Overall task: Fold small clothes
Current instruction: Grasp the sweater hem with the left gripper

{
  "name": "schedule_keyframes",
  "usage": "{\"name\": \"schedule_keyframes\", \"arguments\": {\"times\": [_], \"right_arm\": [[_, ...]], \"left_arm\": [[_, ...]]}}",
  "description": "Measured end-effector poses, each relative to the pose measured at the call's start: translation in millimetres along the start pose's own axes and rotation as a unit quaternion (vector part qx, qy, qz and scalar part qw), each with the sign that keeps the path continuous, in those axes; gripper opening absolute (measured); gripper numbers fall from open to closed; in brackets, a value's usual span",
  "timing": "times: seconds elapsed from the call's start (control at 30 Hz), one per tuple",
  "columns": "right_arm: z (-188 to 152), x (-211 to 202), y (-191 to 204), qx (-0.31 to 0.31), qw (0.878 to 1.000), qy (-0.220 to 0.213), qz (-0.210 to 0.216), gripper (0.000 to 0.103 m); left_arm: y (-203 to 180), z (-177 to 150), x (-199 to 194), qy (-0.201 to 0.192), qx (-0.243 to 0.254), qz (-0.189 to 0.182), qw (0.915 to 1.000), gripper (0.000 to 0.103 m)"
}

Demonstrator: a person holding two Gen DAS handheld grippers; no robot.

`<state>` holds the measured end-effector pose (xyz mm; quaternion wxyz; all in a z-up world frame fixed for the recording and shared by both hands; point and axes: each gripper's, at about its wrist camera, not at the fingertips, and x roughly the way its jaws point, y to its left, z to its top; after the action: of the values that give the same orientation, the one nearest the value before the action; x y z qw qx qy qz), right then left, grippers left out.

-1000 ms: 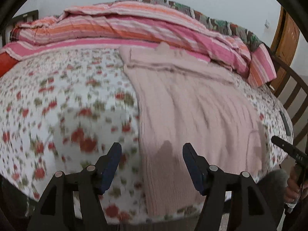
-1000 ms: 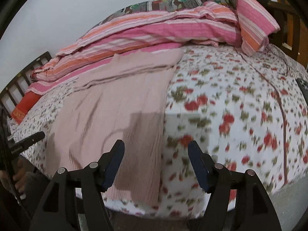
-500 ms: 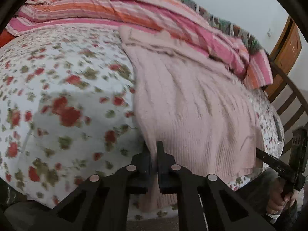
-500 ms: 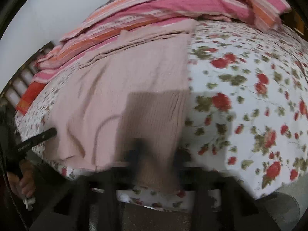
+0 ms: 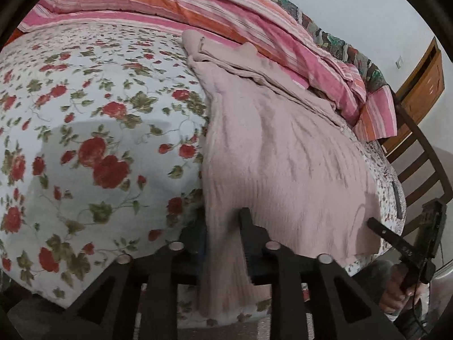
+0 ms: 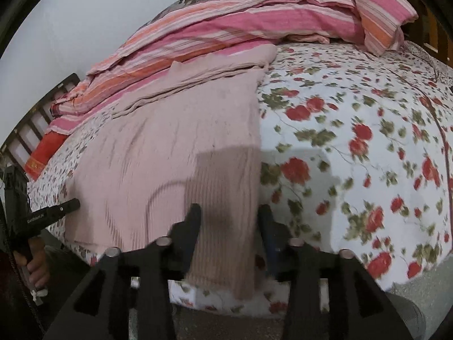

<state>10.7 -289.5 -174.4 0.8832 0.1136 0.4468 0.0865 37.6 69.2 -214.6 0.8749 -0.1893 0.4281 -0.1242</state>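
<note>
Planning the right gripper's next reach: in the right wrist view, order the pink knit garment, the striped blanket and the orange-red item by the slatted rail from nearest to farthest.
1. Pink knit garment: between the right gripper's fingers, at the bed's near edge.
2. Orange-red item: far left, by the slatted rail.
3. Striped blanket: heaped along the far side of the bed.
</note>
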Motion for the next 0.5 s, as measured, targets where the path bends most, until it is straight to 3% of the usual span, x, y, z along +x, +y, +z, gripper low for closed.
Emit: {"name": "schedule_keyframes", "arguments": {"times": [0.1, 0.37, 0.4, 0.47, 0.5], "right_arm": [[-0.5, 7.9, 3.4, -0.011, 1.0, 0.015, -0.015, 0.043], [-23.7, -0.5, 3.9, -0.014, 1.0, 0.027, 0.002, 0.042], [-24.6, -0.9, 4.6, -0.015, 0.999, 0.03, 0.005, 0.039], [-28.2, -0.4, 6.2, -0.019, 0.999, 0.041, 0.006, 0.005], [-29.4, -1.0, 6.0, -0.021, 0.999, 0.042, 0.007, 0.006]], "left_arm": [[-5.6, -4.7, 0.0, 0.003, 0.017, -0.002, 0.9998, 0.032], [-8.7, -24.0, -6.5, 0.02, 0.025, -0.016, 0.9994, 0.03], [-8.7, -24.8, -7.4, 0.022, 0.025, -0.017, 0.9993, 0.025], [-8.2, -27.4, -10.1, 0.022, 0.024, -0.025, 0.9992, 0.007], [-8.4, -27.9, -12.2, 0.017, 0.025, -0.026, 0.9992, 0.007]]}}
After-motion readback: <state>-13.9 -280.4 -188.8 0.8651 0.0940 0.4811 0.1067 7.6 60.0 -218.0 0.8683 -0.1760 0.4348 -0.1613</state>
